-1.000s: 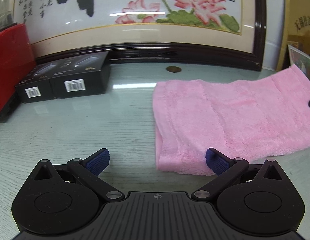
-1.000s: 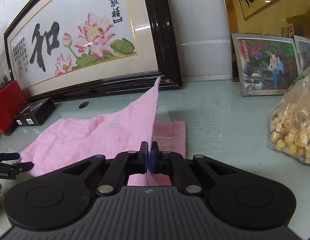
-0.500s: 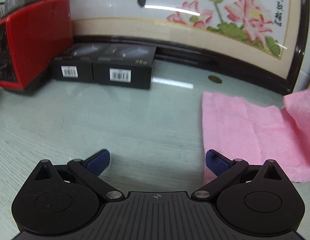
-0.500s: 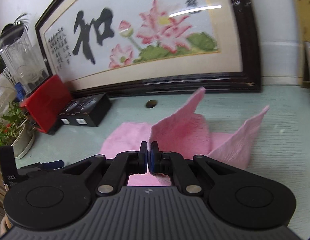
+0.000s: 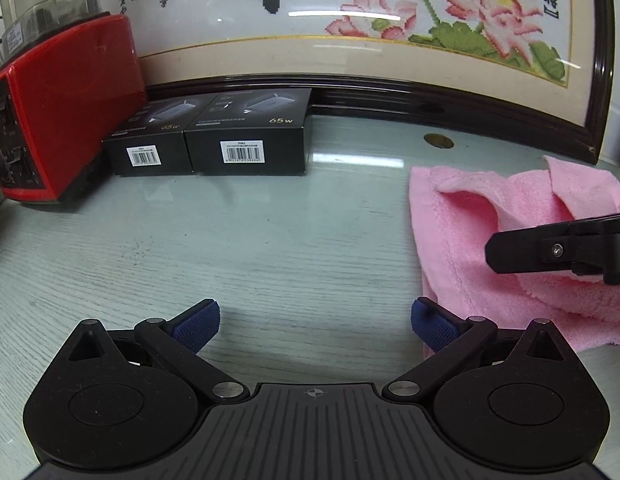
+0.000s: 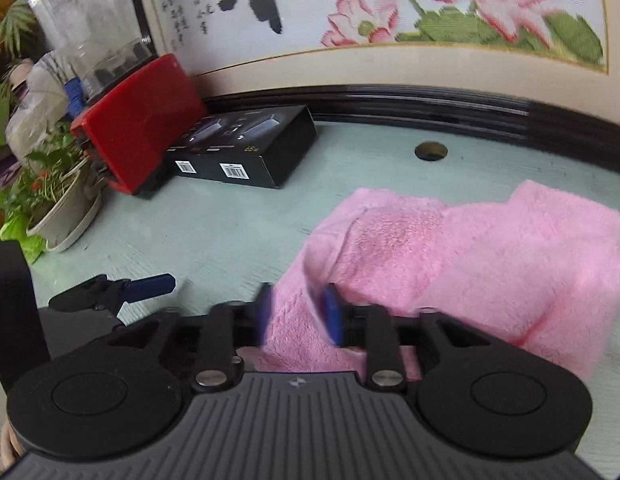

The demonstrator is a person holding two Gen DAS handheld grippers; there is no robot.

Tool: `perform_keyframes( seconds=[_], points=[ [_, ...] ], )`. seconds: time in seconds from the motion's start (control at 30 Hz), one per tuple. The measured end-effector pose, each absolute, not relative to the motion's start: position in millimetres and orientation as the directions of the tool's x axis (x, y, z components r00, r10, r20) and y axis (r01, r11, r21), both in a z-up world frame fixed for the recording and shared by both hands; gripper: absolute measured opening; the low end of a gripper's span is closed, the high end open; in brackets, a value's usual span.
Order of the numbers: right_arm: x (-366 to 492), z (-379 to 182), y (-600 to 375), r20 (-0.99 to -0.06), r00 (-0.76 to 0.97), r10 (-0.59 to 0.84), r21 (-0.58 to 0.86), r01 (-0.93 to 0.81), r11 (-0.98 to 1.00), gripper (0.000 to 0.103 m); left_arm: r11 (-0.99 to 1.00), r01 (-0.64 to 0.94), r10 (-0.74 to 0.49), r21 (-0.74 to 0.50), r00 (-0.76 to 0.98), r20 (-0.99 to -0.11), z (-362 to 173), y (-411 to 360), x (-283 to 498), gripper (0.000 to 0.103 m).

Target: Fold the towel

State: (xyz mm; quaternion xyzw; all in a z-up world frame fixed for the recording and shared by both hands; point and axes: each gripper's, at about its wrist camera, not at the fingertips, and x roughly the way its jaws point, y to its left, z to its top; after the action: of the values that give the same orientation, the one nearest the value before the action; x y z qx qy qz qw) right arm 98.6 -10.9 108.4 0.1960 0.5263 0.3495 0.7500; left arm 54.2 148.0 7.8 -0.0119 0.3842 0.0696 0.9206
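While right gripper [image 6: 298,312] jaws part over towel [image 6: 489,264], left gripper [image 5: 314,322] gapes empty.

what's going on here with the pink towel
A person holding two handheld grippers is folding a fluffy pink towel on a pale green tabletop. The right gripper, jaws parted, sits over the doubled-over towel. The left gripper is wide open above bare table beside the towel's left edge, holding nothing.
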Motion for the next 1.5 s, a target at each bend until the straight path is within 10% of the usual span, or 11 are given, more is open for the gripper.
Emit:
perform_keyframes(
  seconds=[0.33,0.63,0.87,0.97,1.3,1.5],
  points=[
    [100.2,119.9,-103.4,-0.607,0.396,0.689,0.679,-0.193,0.708,0.084,0.991,-0.085,0.131,0.100,0.722,-0.679,8.4,132.4,49.6,0.103],
    [113.0,77.2,-85.3,-0.732,0.300,0.611,0.610,-0.109,0.785,0.071,0.990,-0.064,0.130,0.124,0.735,-0.665,8.0,126.8,48.6,0.103],
    [97.0,75.5,-51.9,-0.829,0.289,0.479,0.446,-0.175,0.878,0.015,0.991,-0.063,0.125,0.117,0.736,-0.665,7.2,128.5,48.9,0.103],
    [89.1,82.2,-63.3,-0.800,0.321,0.506,0.474,-0.178,0.862,0.011,0.991,-0.063,0.124,0.115,0.735,-0.666,7.1,128.8,48.7,0.103],
    [78.8,121.8,-92.1,-0.507,0.352,0.787,0.743,-0.285,0.606,0.008,0.995,-0.065,0.100,0.076,0.727,-0.680,6.7,134.1,49.8,0.103],
    [83.9,118.8,-70.1,-0.660,0.378,0.649,0.597,-0.259,0.759,0.036,0.996,-0.065,0.093,0.068,0.724,-0.683,6.6,135.1,50.3,0.103]
  ],
)
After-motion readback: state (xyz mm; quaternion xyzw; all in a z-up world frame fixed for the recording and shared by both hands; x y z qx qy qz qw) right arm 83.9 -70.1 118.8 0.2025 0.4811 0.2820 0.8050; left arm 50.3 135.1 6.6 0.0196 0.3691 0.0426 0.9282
